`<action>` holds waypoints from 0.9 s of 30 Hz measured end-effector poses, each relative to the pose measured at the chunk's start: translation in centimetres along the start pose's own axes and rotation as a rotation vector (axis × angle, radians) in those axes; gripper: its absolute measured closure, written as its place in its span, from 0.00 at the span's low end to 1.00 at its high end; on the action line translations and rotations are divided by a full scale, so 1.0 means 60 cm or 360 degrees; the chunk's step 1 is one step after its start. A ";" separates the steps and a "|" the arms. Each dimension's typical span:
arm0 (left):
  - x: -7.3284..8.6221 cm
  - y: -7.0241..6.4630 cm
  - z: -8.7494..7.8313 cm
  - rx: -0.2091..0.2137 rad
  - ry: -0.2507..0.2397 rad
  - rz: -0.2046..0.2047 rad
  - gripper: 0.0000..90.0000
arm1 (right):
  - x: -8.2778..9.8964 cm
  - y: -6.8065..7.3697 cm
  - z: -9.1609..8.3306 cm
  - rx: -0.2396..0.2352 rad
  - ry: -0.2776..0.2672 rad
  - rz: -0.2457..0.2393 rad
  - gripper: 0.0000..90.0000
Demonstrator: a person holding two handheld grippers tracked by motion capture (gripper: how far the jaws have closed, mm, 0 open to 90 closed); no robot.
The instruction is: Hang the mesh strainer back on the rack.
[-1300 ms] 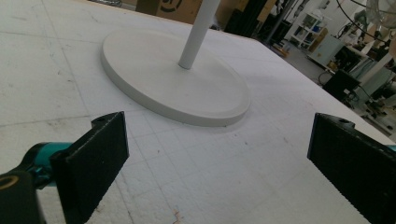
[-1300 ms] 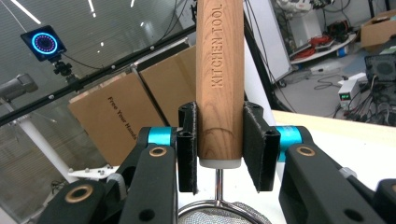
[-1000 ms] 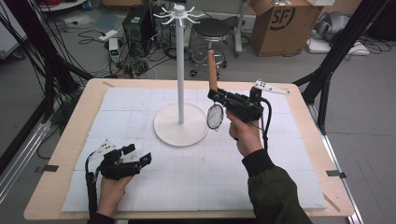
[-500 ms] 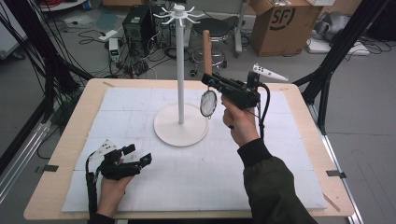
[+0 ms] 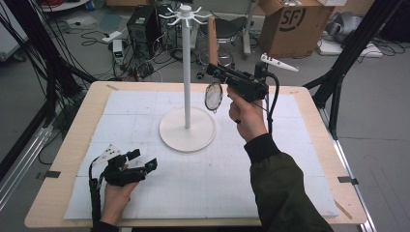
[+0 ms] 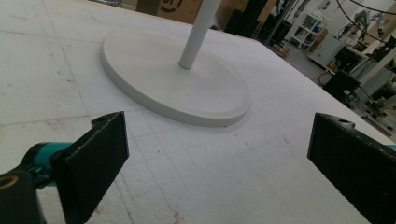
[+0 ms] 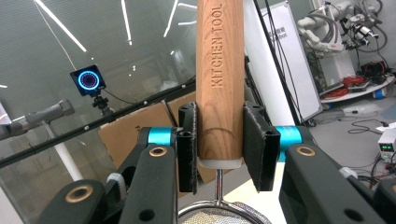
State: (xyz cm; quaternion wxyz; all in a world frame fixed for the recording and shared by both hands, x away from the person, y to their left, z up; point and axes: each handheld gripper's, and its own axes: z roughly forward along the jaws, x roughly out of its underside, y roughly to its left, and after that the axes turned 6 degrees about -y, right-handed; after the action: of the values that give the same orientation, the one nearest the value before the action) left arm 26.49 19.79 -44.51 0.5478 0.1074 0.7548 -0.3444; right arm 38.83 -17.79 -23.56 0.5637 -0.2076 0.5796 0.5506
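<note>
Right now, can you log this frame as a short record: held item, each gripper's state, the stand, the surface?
held item: strainer with wooden handle, handle up, mesh bowl hanging below
right gripper: shut on the wooden handle, raised beside the stand's pole
left gripper: open, nothing between its jaws, low over the white mat
stand: white, upright, round base on the mat, hooks at top bare
surface: white mat on a wooden table

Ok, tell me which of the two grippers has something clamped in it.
The right gripper, raised beside the white stand: its pads squeeze the wooden handle of a strainer. The left gripper rests open on the table.
</note>
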 end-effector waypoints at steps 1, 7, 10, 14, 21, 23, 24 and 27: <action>0.000 0.000 0.000 0.0000 0.0000 -0.0002 0.07 | -0.001 0.000 0.001 0.0007 0.0003 -0.0002 0.77; 0.000 0.000 0.000 0.0004 0.0002 -0.0004 0.07 | 0.000 -0.003 0.015 0.0023 0.0042 0.0008 0.77; 0.000 0.001 -0.001 0.0004 -0.0001 -0.0012 0.07 | 0.002 -0.005 0.021 0.0022 0.0047 0.0006 0.77; 0.000 0.001 -0.001 0.0007 0.0001 -0.0013 0.07 | 0.005 -0.010 0.026 0.0034 0.0053 0.0008 0.77; 0.000 0.001 0.000 0.0009 0.0002 -0.0013 0.07 | 0.010 -0.017 0.031 0.0051 0.0066 0.0008 0.77; 0.000 0.001 0.000 0.0015 0.0000 -0.0018 0.07 | 0.010 -0.019 0.031 0.0024 0.0054 0.0040 0.77; 0.001 0.001 0.000 0.0014 0.0002 -0.0018 0.07 | 0.010 -0.020 0.031 0.0016 0.0052 0.0048 0.77; 0.001 0.001 0.000 0.0019 0.0005 -0.0019 0.07 | 0.010 -0.021 0.033 0.0013 0.0068 0.0049 0.76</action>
State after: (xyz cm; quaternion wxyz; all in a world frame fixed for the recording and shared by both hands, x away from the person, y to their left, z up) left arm 26.51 19.81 -44.56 0.5439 0.1067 0.7542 -0.3521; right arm 40.58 -16.24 -24.14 0.5437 -0.2081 0.5969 0.5521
